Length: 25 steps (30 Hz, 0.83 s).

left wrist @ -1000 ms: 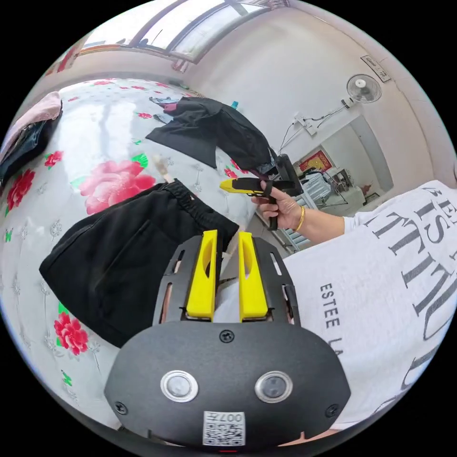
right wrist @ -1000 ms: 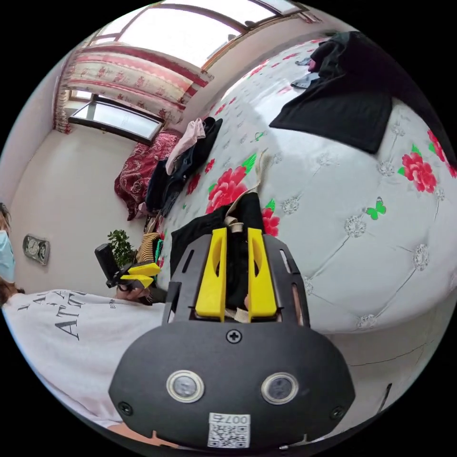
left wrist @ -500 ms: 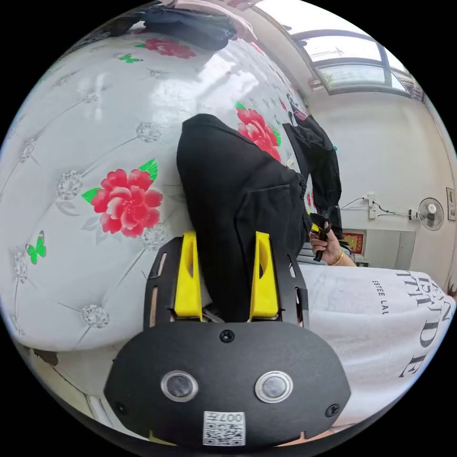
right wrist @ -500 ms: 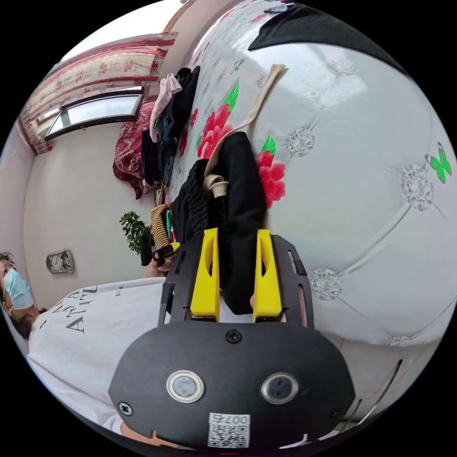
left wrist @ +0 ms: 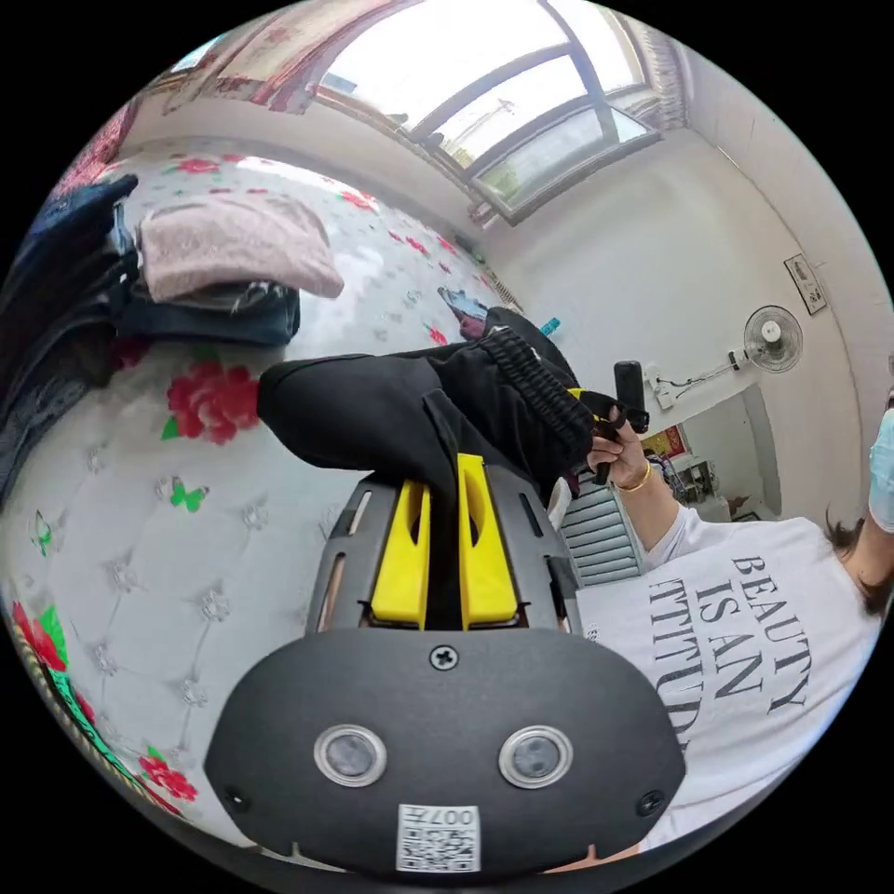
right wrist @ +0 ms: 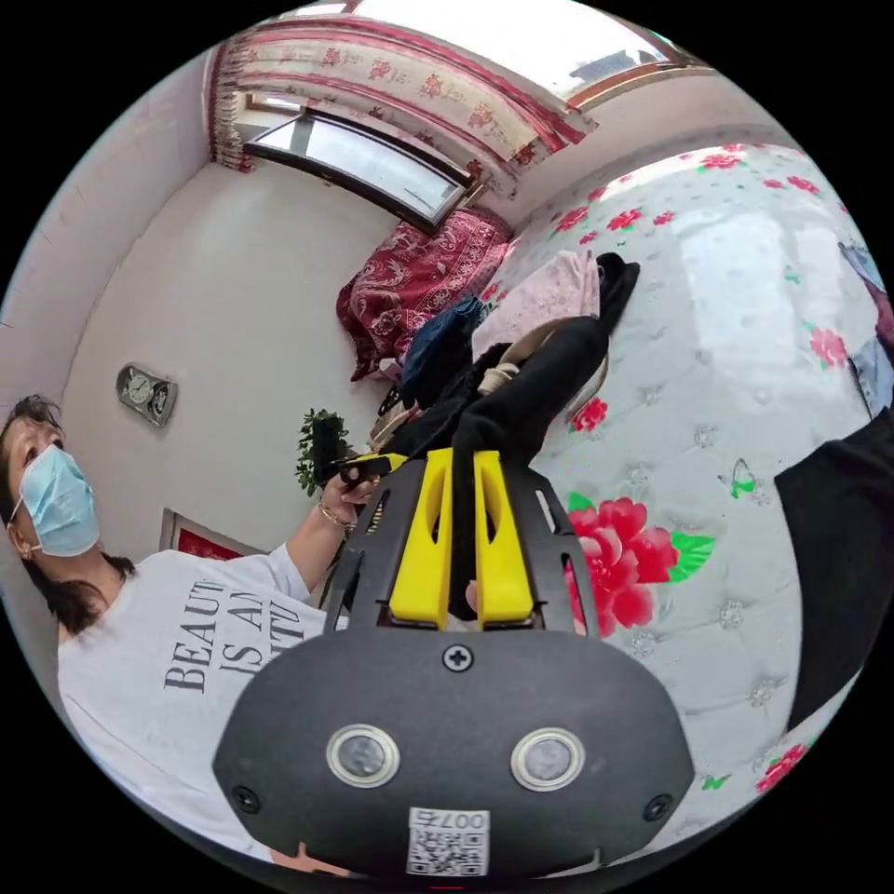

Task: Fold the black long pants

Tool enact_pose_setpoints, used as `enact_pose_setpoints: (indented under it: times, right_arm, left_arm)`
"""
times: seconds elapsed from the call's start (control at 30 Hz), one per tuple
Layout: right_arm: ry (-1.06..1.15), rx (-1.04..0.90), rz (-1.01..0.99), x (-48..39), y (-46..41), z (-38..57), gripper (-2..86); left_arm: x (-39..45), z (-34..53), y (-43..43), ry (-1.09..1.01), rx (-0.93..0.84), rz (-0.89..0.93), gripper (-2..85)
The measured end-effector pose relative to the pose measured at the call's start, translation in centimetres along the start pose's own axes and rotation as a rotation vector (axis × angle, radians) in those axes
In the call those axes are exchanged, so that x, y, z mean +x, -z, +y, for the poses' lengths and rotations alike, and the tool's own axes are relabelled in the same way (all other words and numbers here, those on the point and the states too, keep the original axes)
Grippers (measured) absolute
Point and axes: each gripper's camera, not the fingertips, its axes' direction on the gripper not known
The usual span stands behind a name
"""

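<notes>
Both the left gripper [left wrist: 444, 503] and right gripper [right wrist: 463, 498] have clamped onto the folded black pants [left wrist: 400, 414] and lifted them off the bed [left wrist: 140, 521]. Folding looks done; likely they go to the far clothes pile [left wrist: 223, 270] next

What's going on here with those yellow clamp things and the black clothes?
A person in a white printed T-shirt is folding black long pants over a flower-patterned bed. Each hand works a hand-held gripper: the left hand-held gripper and the right hand-held gripper are both clamped on the black fabric, which hangs lifted between them. A pile of other clothes sits further back on the bed.
</notes>
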Motion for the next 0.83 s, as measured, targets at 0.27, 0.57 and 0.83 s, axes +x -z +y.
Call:
enact_pose_setpoints:
  times: [0.27,0.57,0.83]
  right_arm:
    - [0.028,0.192,0.335,-2.2,-9.3,-18.0,4.0]
    - [-0.003,-0.478,0.669,5.2,-23.9,3.0,2.1]
    - [0.147,-0.480,0.680,1.5,-24.9,7.7,3.9]
  left_arm:
    - [-6.6,-15.3,6.6,0.055,0.177,-0.488,7.8]
    - [-10.4,3.5,-9.4,0.156,-0.292,-0.735,4.6]
    - [-3.7,9.7,-19.6,0.131,-0.558,-0.724,-0.2]
